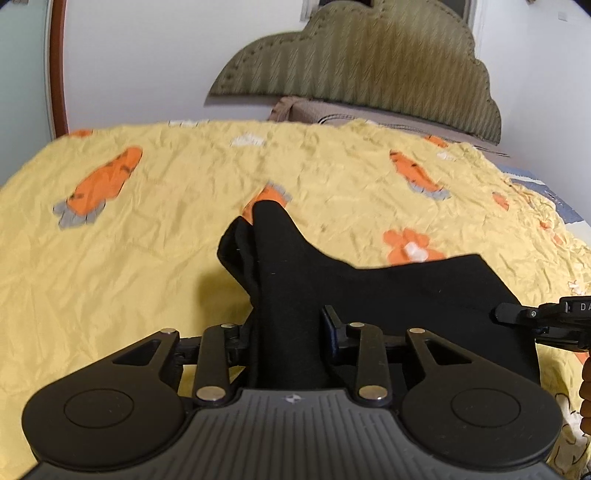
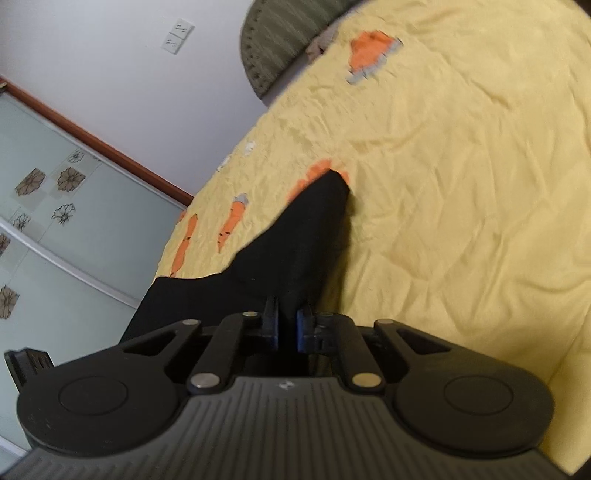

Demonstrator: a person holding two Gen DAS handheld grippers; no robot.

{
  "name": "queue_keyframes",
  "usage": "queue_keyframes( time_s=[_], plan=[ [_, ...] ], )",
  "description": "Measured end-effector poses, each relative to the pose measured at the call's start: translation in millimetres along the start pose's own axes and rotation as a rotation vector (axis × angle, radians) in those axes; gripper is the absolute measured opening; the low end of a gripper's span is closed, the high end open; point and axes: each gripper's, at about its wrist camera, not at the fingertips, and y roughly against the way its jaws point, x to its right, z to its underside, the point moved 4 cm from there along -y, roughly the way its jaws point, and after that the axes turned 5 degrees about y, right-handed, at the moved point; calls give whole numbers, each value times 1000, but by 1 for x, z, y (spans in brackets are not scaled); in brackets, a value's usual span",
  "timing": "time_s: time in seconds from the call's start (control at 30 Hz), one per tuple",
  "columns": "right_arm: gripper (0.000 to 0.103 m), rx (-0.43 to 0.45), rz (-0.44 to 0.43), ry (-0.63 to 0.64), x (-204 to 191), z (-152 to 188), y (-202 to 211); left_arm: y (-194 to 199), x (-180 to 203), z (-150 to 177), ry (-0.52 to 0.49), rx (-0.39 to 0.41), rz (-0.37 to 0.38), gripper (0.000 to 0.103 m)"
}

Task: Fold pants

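Both tongs, left tongs [image 1: 286,332] and right tongs [image 2: 287,328], are pinching the black pants [image 1: 369,295], lifting them off the bed [image 1: 147,240]; folding is looking barely begun.

You are working in a home bedroom. Evidence: a bed under a yellow carrot-print bedspread [image 1: 177,229], a padded scalloped headboard [image 1: 362,70] against a white wall, a wall switch plate [image 2: 178,36], and flower-patterned glass sliding doors [image 2: 55,206].
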Motion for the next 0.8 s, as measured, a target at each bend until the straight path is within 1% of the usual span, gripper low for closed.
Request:
queue_keyframes(
  time_s=[0.1,0.3,0.57,0.8],
  plan=[
    [10,17,-10,30,-6,-6,12,1,12,-5,-1,6,19,28],
    [9,64,12,71,-2,-22,39,-8,38,-9,15,-4,54,24],
    [9,112,93,160,6,-59,68,-42,80,-14,-33,-4,65,24],
    [9,146,166,168,31,-95,79,-70,115,-23,-85,-15,77,23]
  ],
)
